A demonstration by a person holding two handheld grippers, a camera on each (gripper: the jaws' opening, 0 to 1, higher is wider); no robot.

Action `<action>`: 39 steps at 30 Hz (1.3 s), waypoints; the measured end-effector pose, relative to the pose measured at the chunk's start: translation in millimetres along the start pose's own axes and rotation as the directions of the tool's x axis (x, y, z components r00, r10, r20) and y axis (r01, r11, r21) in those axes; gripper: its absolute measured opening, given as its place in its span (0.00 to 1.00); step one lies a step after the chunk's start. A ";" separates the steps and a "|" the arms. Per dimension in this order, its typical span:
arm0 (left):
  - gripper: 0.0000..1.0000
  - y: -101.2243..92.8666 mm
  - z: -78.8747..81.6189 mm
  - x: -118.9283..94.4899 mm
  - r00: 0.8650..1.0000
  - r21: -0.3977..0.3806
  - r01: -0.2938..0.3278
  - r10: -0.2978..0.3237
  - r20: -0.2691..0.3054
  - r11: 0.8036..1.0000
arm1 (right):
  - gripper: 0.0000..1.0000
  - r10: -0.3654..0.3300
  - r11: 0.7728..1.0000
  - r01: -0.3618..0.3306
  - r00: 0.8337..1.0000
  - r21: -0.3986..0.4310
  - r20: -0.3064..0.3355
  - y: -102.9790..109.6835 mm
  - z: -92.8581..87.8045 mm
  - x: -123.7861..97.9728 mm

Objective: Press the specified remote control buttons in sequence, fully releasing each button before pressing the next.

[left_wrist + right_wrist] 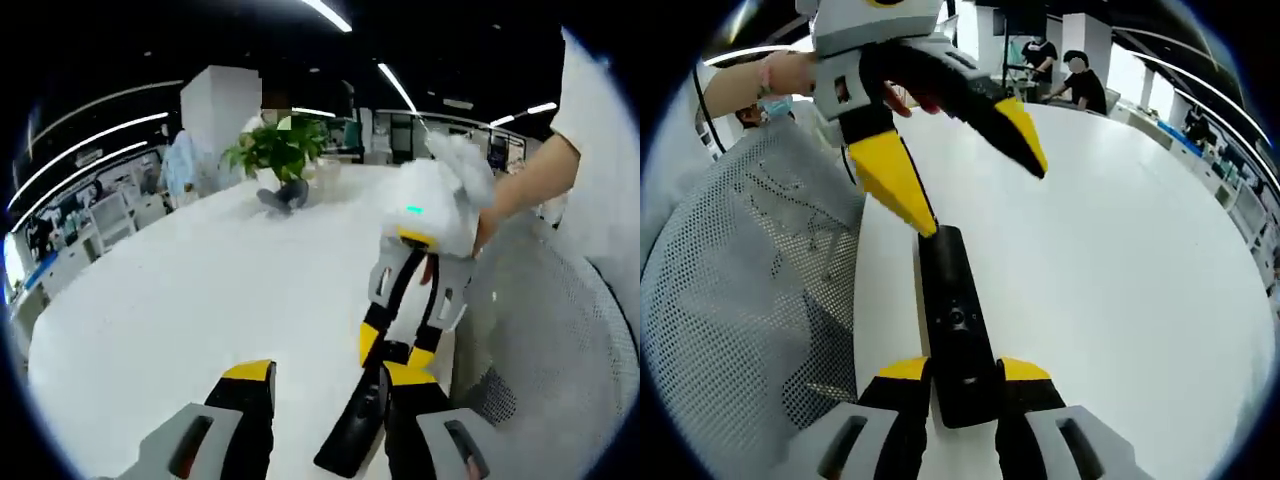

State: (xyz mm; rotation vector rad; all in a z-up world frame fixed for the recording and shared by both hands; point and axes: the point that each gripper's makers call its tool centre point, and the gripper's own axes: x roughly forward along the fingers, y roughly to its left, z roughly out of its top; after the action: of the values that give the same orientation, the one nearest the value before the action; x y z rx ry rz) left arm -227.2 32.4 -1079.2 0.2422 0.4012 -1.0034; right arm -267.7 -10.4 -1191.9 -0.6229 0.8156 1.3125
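A black remote control [955,320] lies lengthwise over the white table [1120,250], close to its edge. My right gripper [965,372] is shut on the remote's near end, a yellow-tipped finger on each side. My left gripper [985,195] comes in from above, open, with one yellow fingertip [925,222] touching the remote's far end. In the left gripper view the remote [350,440] slants beside the right-hand finger of my left gripper [325,375], whose jaws stand wide apart. There my right gripper [395,350] pinches the remote's other end.
A grey mesh chair [750,280] stands against the table edge next to the remote. A potted plant [280,150] sits far back on the table [200,300]. People sit at the far end [1080,85]. A person's hand [520,190] holds the right gripper.
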 end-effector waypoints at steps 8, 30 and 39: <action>0.77 21.1 39.7 -30.3 0.961 -0.032 -0.192 0.194 0.196 0.981 | 0.23 -0.002 1.000 0.002 1.000 0.002 -0.001 0.2 0.1 -0.1; 1.00 36.2 49.5 -64.7 0.894 -0.122 -0.344 0.364 0.260 0.931 | 0.23 0.004 0.999 -0.005 0.999 -0.032 -0.054 -16.9 -4.4 1.6; 1.00 38.3 44.1 -66.2 0.896 -0.139 -0.346 0.371 0.246 0.928 | 0.23 -0.001 0.999 -0.003 0.996 -0.047 -0.087 -38.3 -3.8 -2.2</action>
State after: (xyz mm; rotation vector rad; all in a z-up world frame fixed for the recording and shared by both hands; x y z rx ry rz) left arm -216.4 86.4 -1010.2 0.0886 0.1448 -0.6381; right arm -230.7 -21.1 -1194.3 -0.7209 0.8578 1.3159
